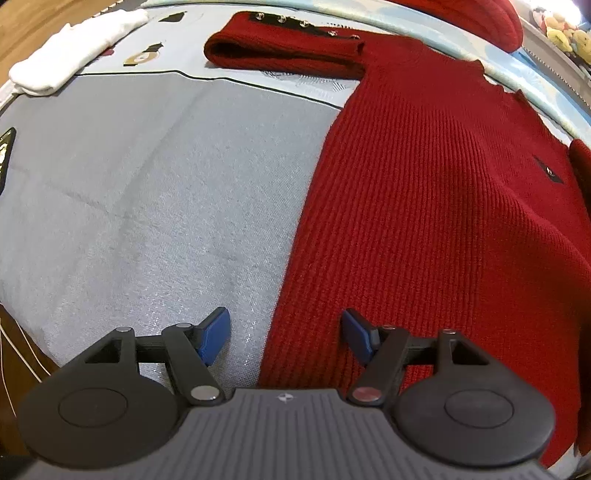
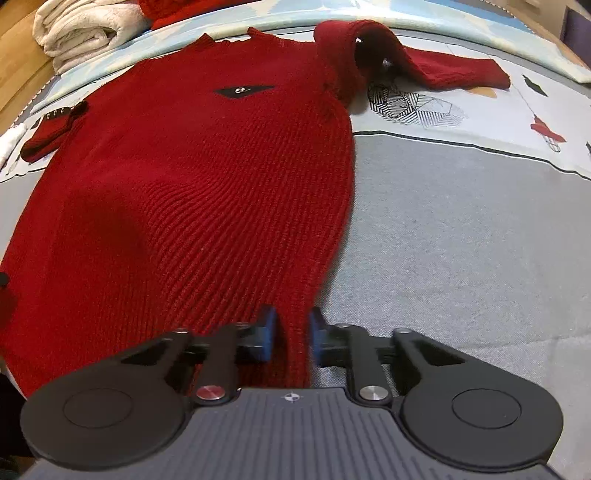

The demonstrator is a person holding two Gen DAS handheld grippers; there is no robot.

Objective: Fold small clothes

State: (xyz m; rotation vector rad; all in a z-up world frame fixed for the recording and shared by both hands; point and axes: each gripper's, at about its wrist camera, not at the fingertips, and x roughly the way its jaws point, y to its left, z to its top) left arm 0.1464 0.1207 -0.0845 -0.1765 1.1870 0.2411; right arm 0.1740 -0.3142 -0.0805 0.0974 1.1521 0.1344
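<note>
A red ribbed sweater [image 2: 192, 177] lies spread flat on a grey bedspread [image 1: 155, 192], its hem toward both cameras and its neckline at the far end. A small dark patch with a metal stud [image 2: 242, 91] sits on the chest of the sweater. One sleeve [image 1: 280, 50], trimmed with a row of metal studs along a dark strip, stretches sideways from the sweater's shoulder across the printed part of the bedspread. The other sleeve [image 2: 436, 62] rises in a loose hump at the opposite shoulder and then runs outward away from the sweater, next to a black-lined geometric print [image 2: 410, 103].

The right gripper [image 2: 291, 338] points steeply down at the sweater's hem corner. Its blue pads [image 2: 267, 334] are drawn close together with a raised fold of red knit between them, so it is clamped on the sweater's edge.

The left gripper [image 1: 286, 338] points down at the opposite side edge of the sweater, near the hem. Its jaws stand wide apart: one blue pad [image 1: 216, 338] is over the bare bedspread just beside the sweater, the other is over the red knit, and neither presses on the fabric.

Beyond the studded sleeve, away from the sweater, a folded white cloth [image 1: 70, 51] lies at the bedspread's edge. A stack of white folded fabric [image 2: 81, 29] sits past the sweater's neckline, with more red cloth [image 1: 476, 18] behind it
</note>
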